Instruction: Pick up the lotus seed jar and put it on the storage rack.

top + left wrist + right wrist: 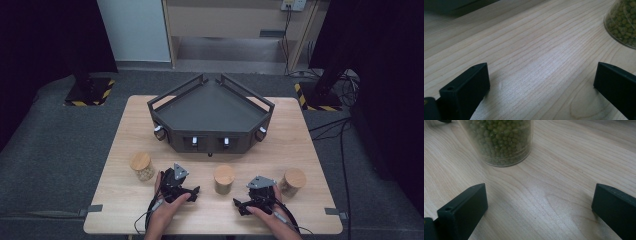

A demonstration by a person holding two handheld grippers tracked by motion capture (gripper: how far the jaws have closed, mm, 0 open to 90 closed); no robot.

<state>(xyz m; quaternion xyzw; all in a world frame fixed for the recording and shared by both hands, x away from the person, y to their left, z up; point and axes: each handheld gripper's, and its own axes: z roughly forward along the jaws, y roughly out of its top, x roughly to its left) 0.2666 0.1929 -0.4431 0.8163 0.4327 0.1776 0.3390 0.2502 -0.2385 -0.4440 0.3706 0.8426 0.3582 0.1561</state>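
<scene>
Black jaws on both tools stand wide apart, nothing between them but bare wood. Left gripper (176, 187) sits low on the table (125, 200) near the front edge, held by the person's left hand (162, 212); its own view shows jaws spread to both bottom corners w/ empty tabletop in the gap and the middle jar (622, 23) off at upper right, clear wall full of green beans, not touched. Right gripper (257, 197) also low on the table, in the right hand (272, 215); jaws equally spread, holding nothing. In its view the same green-bean jar (501, 141) stands upright just ahead and to the left of the gap, apart from both jaws.

Counts: 2 grippers, 3 jars, 1 tray. All 3 jars have light wooden lids & stand upright in a rough row across the front half of the table: left jar (142, 166) w/ pale contents, just left of the left gripper; middle jar (224, 179) between the two grippers; right jar (292, 181) just beside the right gripper, to its right.

Behind the row: dark multi-sided tray (210, 107) w/ raised rails, set mid-table, well apart from the grippers; small white knobs along its front faces. Nothing between either gripper and the middle jar. Cables trail off the front edge from both tools.
</scene>
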